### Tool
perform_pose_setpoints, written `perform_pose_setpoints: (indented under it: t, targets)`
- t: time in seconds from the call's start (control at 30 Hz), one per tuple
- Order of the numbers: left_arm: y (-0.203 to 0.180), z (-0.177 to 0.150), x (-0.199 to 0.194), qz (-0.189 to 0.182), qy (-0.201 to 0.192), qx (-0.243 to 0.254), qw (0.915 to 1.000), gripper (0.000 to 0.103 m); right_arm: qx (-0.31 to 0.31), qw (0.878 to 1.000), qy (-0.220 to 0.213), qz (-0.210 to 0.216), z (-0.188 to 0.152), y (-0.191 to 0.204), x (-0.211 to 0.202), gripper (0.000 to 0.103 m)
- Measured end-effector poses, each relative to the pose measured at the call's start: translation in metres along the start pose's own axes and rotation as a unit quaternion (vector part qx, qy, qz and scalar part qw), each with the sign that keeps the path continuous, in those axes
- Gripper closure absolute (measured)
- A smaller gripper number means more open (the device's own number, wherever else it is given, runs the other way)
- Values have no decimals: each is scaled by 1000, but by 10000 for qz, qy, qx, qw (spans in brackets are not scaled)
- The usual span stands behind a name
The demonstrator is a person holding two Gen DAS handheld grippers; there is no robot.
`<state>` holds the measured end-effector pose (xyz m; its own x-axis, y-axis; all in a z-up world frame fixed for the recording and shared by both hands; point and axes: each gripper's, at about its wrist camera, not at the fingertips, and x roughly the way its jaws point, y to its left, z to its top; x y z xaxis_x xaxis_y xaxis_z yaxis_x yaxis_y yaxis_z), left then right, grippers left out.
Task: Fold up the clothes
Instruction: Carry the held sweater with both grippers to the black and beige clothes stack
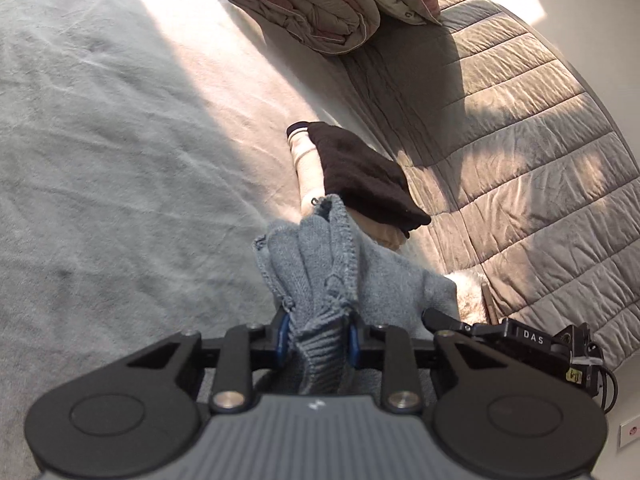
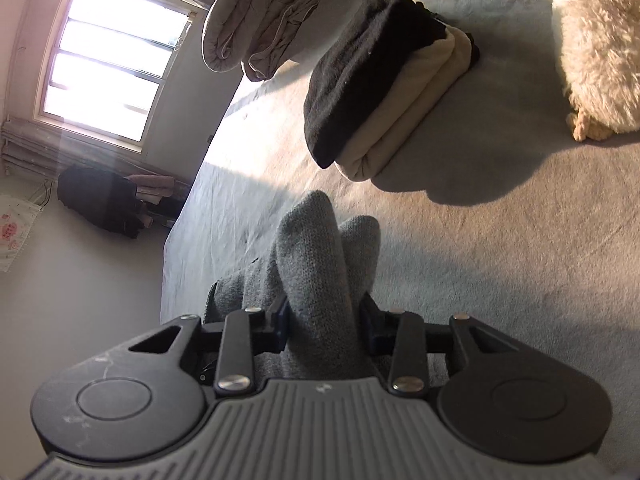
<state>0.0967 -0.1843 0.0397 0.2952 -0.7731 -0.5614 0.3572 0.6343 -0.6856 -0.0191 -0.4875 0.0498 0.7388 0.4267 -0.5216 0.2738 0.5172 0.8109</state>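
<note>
A grey-blue knitted sweater (image 1: 316, 264) is bunched between the jaws of my left gripper (image 1: 318, 334), which is shut on its ribbed edge above the bed. My right gripper (image 2: 324, 320) is shut on another bunch of the same grey knit (image 2: 320, 256). In the left wrist view the right gripper's black body (image 1: 516, 336) shows at the lower right, close beside the sweater. A folded stack of a black garment (image 1: 360, 172) on a cream garment (image 1: 308, 168) lies on the bed just beyond the sweater, also seen as the black garment (image 2: 360, 80) and cream garment (image 2: 404, 116).
The pale grey bed sheet (image 1: 120, 160) spreads to the left. A quilted grey blanket (image 1: 520, 128) lies on the right, a folded duvet (image 1: 320, 0) at the far end. A fluffy cream item (image 2: 596, 40) sits near the stack. A window (image 2: 112, 64) and a dark pile (image 2: 100, 200) lie past the bed edge.
</note>
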Motion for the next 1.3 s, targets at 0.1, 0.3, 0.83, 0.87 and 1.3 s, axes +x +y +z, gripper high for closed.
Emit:
perform_pose_setpoints:
  t: [0.1,0.3,0.83,0.87,1.3]
  targets:
    - [-21,19,12,-38,-161,56,9998,75,-203,9997,-94,-51,34,15,-4,64]
    - [-52,56,39,-217,-414,-15,9989,75,-549,9980,-270,-178,99,40,-8,64]
    - [-59,131,131,-647,-810,-706,9921,75,-794,9948,-499,-401,226,32,39,64]
    - [-55,132,138,-645,-808,-771,9916,75,-793,9948,-486,-409,230,27,44,64]
    - [-17,132,181,72,-965,-657,9931,59,-681,9943,-721,-396,240,-35,98,48]
